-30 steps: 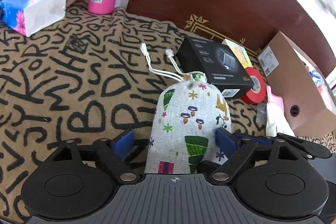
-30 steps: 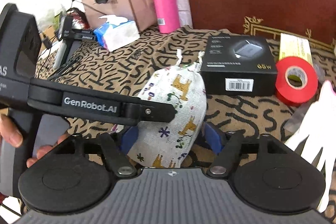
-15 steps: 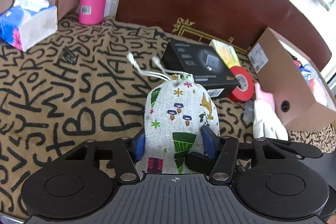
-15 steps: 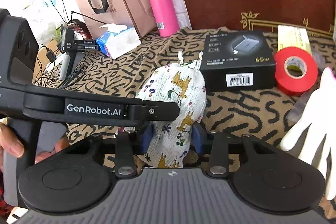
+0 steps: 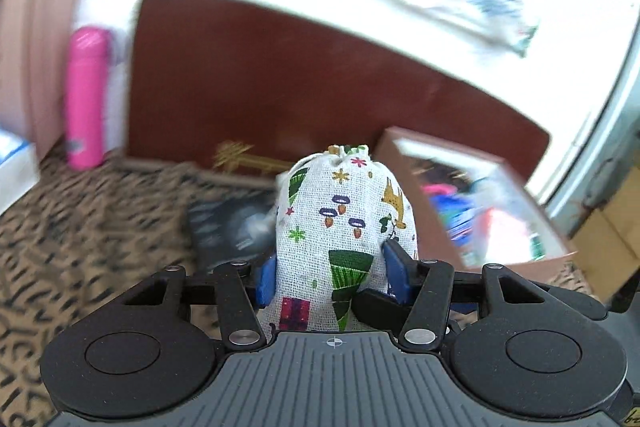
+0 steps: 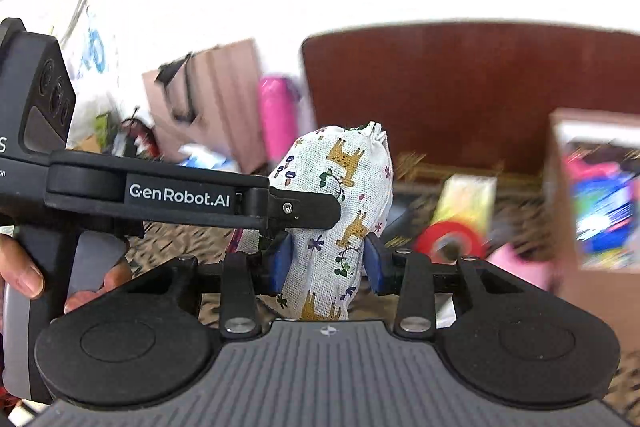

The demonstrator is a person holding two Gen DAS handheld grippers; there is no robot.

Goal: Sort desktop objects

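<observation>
A white drawstring cloth pouch (image 5: 340, 227) printed with trees and animals is held upright, lifted above the patterned tablecloth. My left gripper (image 5: 332, 275) is shut on its lower part. My right gripper (image 6: 328, 259) is shut on the same pouch (image 6: 344, 195) from the other side. The left gripper's black body crosses the left of the right wrist view. An open cardboard box (image 5: 480, 203) with colourful items stands to the right and also shows in the right wrist view (image 6: 592, 195).
A black product box (image 5: 232, 223) lies on the tablecloth behind the pouch. A red tape roll (image 6: 448, 243) and a yellow packet (image 6: 464, 199) lie near the cardboard box. A pink bottle (image 5: 84, 95), a paper bag (image 6: 216, 107) and a dark wooden board (image 5: 280, 99) stand at the back.
Both grippers have closed on the pouch and lifted it off the tablecloth. Both views have tilted up and swung right toward the cardboard box, with motion blur.
</observation>
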